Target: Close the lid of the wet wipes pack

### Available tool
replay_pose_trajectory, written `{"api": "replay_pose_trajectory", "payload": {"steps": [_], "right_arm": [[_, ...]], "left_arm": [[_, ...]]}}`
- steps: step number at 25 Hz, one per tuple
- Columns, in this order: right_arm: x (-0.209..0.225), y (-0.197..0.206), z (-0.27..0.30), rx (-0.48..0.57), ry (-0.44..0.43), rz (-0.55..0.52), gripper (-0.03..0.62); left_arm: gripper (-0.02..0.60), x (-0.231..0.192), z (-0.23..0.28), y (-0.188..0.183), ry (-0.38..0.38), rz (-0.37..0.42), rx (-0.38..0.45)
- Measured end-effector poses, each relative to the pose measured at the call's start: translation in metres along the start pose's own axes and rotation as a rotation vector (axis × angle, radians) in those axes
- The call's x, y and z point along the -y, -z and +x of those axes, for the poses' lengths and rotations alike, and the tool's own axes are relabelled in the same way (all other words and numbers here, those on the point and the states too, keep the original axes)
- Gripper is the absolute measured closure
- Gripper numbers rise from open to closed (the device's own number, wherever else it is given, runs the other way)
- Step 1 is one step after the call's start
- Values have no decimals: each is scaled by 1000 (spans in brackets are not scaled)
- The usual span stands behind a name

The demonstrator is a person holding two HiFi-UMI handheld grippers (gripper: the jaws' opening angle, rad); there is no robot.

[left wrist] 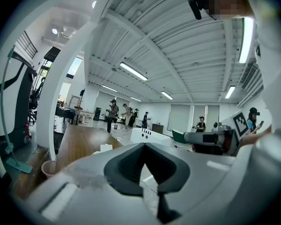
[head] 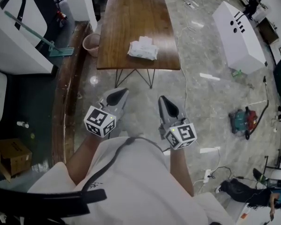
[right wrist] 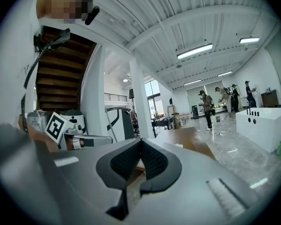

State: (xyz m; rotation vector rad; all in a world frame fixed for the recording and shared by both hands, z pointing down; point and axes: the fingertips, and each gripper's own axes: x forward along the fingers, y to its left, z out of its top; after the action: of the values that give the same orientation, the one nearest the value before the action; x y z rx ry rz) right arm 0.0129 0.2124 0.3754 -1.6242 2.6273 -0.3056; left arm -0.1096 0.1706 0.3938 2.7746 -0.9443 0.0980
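Left gripper (head: 116,97), right gripper (head: 166,106): jaws pressed together, nothing held. Both over open floor (head: 201,102), well short of table (head: 131,13). Wet wipes pack (head: 143,49) on table, close to near edge. Lid state too small to read.

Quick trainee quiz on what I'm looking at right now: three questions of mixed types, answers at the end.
1. True or false: the wipes pack lies on the wooden table.
2. In the head view, what stands beside the table's left edge? A) a pink bucket B) a blue chair C) a green crate
3. Fill in: the left gripper and the right gripper are held short of the table, and the jaws of both are ___.

Key: 1 true; 2 A; 3 shut.
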Motion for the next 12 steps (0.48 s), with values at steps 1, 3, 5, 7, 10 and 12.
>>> {"api": "replay_pose_trajectory", "payload": {"steps": [1, 3, 5, 7, 10, 12], "right_arm": [[-2, 1, 1, -4, 2, 3, 585], [-5, 5, 4, -12, 10, 6, 585], [-7, 9, 7, -20, 21, 11, 585], [-10, 14, 9, -30, 30, 15, 585], [-14, 18, 11, -39, 37, 14, 585], [-14, 22, 12, -39, 43, 13, 585]], "left_arm": [[581, -3, -2, 2, 3, -3, -2], [581, -9, -5, 5, 5, -12, -4], [581, -16, -9, 8, 7, -22, -4], [580, -21, -14, 11, 7, -29, -5], [580, -27, -22, 15, 6, -33, -10], [581, -33, -28, 18, -4, -38, -11]]}}
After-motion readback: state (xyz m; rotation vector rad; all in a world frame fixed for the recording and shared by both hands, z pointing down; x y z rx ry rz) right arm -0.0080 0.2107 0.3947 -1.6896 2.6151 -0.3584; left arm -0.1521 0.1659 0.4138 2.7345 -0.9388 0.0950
